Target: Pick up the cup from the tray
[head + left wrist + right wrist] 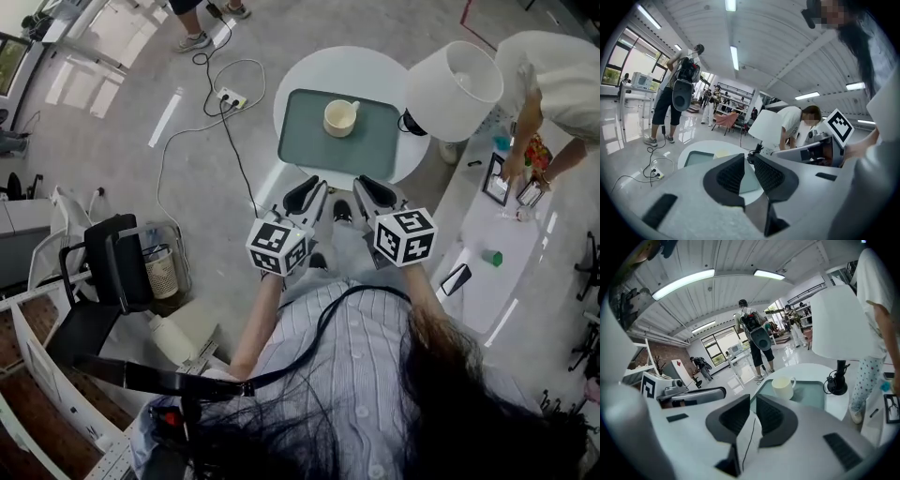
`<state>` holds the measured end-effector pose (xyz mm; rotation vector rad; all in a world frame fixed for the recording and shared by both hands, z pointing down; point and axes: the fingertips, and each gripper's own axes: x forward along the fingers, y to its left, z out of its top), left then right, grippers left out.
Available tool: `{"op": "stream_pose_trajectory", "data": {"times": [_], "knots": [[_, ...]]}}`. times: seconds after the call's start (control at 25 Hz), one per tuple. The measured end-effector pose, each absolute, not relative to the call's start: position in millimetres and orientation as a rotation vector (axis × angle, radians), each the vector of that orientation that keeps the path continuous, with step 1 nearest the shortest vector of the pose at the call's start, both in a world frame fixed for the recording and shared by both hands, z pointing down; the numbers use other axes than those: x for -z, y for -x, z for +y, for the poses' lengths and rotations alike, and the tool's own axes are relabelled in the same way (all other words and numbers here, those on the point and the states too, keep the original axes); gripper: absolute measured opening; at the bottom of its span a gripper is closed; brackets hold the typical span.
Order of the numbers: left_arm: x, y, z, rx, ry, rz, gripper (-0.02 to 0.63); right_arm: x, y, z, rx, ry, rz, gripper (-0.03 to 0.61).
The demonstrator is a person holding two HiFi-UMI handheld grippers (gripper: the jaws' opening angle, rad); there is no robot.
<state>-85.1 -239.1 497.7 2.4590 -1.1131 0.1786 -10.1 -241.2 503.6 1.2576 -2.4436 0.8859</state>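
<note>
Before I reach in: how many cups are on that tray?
1. The cup stands alone in the far half of the green tray on the round white table, its handle toward the lamp. None seems hidden.

Cut-off and covered things around the round table

In the left gripper view, the cup (723, 153) showed only a sliver above the left gripper (749, 157), which also covered the near right part of the tray (697, 158). In the head view, the shade (454, 90) hid most of the lamp's stand. The top edge cut one bystander (192, 26) down to legs and shoes, and the right edge cut off another (553, 80). The items (521, 192) on the side table (511, 239) were too small to tell.
</note>
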Motion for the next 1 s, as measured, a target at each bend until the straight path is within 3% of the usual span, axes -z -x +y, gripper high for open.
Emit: {"op": "stream_pose_trajectory", "data": {"times": [0.28, 1.0], "knots": [[-528, 82, -293, -0.237, -2.383, -1.154, 0.079, -526, -10, -282, -0.932, -1.194, -2.405, 0.058], [-630, 53, -381, -0.507, -2.399, -1.056, 0.372, -573, -18, -330, -0.994, -1.107, -2.326, 0.058]]}}
